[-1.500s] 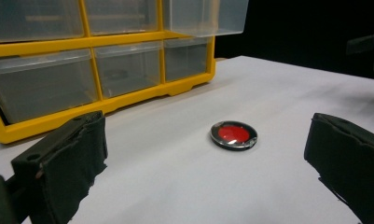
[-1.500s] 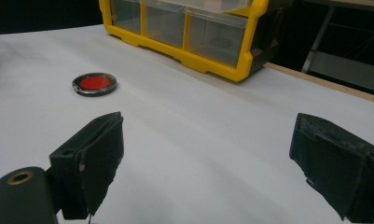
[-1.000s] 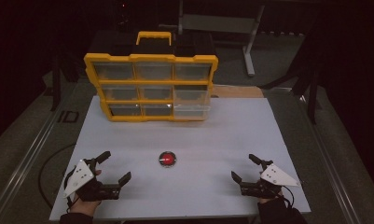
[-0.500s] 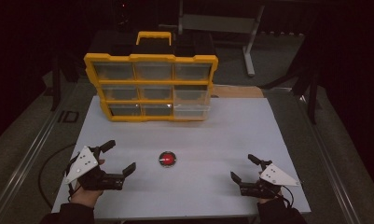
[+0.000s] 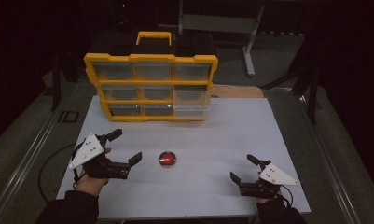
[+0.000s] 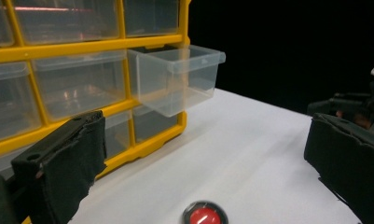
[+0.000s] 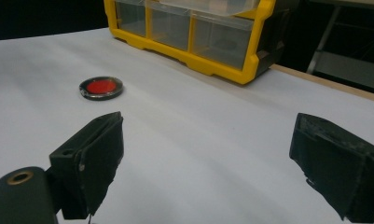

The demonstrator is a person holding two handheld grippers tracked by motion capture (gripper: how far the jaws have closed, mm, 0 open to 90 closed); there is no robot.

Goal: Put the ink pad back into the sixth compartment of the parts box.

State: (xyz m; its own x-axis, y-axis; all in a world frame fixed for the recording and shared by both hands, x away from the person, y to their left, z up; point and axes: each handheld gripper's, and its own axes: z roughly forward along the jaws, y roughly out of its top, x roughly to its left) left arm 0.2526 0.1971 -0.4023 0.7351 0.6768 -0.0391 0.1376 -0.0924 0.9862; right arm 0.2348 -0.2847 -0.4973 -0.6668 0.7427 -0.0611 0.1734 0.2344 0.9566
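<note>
A small round red disc with a dark rim (image 5: 167,159) lies flat on the white table (image 5: 231,135), in the near middle. My left gripper (image 5: 127,145) is open just left of it, jaws wide apart and empty; the left gripper view has the disc (image 6: 204,215) low between them. Near the front right edge, my right gripper (image 5: 241,167) is also open and empty. In the right gripper view the disc (image 7: 101,87) lies ahead to the left. A yellow drawer organizer (image 5: 149,88) stands at the back, one clear drawer (image 5: 191,95) pulled out at its right.
The organizer (image 7: 198,42) has clear plastic drawers in three rows; the pulled-out drawer (image 6: 180,77) juts over the table. A grey metal frame (image 5: 250,32) stands on the floor behind. Table edges run close to both hands.
The left gripper has moved forward and slightly right, toward the red disc. The right gripper and the disc have stayed where they were.
</note>
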